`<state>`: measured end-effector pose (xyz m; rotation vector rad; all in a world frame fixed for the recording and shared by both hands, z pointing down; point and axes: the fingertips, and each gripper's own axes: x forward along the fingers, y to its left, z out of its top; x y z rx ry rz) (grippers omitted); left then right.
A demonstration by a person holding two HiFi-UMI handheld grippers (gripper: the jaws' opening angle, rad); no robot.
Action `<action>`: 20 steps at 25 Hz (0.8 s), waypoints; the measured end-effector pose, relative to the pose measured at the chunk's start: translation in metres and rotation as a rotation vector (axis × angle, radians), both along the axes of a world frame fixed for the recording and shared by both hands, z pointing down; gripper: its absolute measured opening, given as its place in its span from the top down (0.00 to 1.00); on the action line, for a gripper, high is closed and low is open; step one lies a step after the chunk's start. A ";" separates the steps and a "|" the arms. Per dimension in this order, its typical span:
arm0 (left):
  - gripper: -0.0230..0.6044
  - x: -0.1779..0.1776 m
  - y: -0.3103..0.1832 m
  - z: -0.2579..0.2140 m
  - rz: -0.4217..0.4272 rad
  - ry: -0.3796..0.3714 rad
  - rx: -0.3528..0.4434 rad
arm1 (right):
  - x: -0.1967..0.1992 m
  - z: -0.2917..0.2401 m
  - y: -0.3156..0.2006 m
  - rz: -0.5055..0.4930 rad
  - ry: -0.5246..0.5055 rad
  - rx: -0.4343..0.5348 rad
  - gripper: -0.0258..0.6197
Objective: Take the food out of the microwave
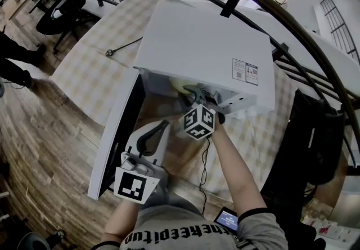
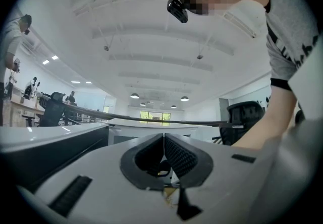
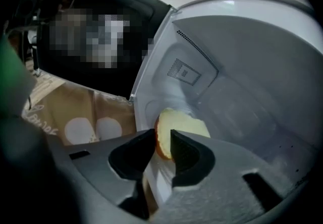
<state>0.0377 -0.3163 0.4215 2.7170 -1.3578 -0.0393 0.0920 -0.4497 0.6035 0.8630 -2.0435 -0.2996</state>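
right gripper (image 3: 162,141) pinches a thin red-skinned apple slice (image 3: 184,122) inside the smooth white boxy microwave (image 3: 242,66); left gripper (image 2: 164,142), ribbed jaws pressed together, empty, near side

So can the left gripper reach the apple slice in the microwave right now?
Probably not: the microwave door stands open, but the right gripper sits in the opening, clamped on the apple slice, and the left gripper is back outside, shut.
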 end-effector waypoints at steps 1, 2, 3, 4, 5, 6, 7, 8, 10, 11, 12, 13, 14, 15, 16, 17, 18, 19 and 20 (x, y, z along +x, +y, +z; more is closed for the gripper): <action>0.95 0.000 0.000 -0.001 -0.002 0.002 0.001 | 0.000 0.000 0.000 0.010 -0.014 -0.020 0.81; 0.95 -0.001 -0.001 -0.001 -0.003 0.003 0.004 | 0.000 -0.001 0.000 0.018 -0.024 -0.035 0.82; 0.95 -0.001 -0.001 -0.002 -0.003 0.003 0.006 | 0.000 -0.001 0.000 0.021 -0.026 -0.040 0.84; 0.95 -0.001 -0.001 -0.002 -0.003 0.002 0.007 | -0.001 -0.002 0.001 0.020 -0.024 -0.036 0.86; 0.95 -0.002 -0.001 -0.003 -0.003 0.002 0.008 | -0.001 -0.003 0.002 0.018 -0.020 -0.027 0.87; 0.95 -0.002 -0.002 -0.004 -0.004 0.003 0.010 | -0.002 -0.005 0.003 0.018 -0.018 -0.015 0.88; 0.95 -0.002 -0.002 -0.005 -0.005 0.005 0.011 | -0.002 -0.007 0.004 0.019 -0.018 -0.004 0.89; 0.95 -0.003 -0.002 -0.006 -0.007 0.005 0.013 | -0.002 -0.010 0.005 0.021 -0.022 0.004 0.90; 0.95 -0.004 -0.002 -0.007 -0.010 0.005 0.016 | -0.003 -0.015 0.008 0.021 -0.040 0.016 0.90; 0.95 -0.005 -0.001 -0.008 -0.012 0.005 0.018 | -0.005 -0.019 0.011 0.021 -0.053 0.023 0.90; 0.95 -0.005 -0.001 -0.009 -0.015 0.005 0.020 | -0.006 -0.023 0.014 0.021 -0.069 0.031 0.90; 0.95 -0.005 0.000 -0.009 -0.018 0.004 0.022 | -0.007 -0.027 0.017 0.023 -0.088 0.038 0.90; 0.95 -0.005 0.000 -0.010 -0.021 0.004 0.022 | -0.007 -0.032 0.020 0.027 -0.109 0.044 0.90; 0.95 -0.005 0.001 -0.012 -0.025 0.004 0.023 | -0.007 -0.037 0.024 0.031 -0.131 0.048 0.90; 0.95 -0.004 0.003 -0.014 -0.029 0.004 0.024 | -0.007 -0.042 0.028 0.036 -0.153 0.050 0.90; 0.95 -0.004 0.004 -0.016 -0.033 0.001 0.027 | -0.007 -0.047 0.032 0.039 -0.175 0.052 0.91; 0.95 -0.004 0.006 -0.018 -0.037 -0.003 0.032 | -0.006 -0.053 0.036 0.043 -0.197 0.053 0.91; 0.95 -0.004 0.008 -0.021 -0.042 -0.007 0.038 | -0.005 -0.058 0.040 0.048 -0.221 0.052 0.91; 0.95 -0.004 0.010 -0.025 -0.048 -0.010 0.046 | -0.004 -0.064 0.043 0.055 -0.244 0.051 0.91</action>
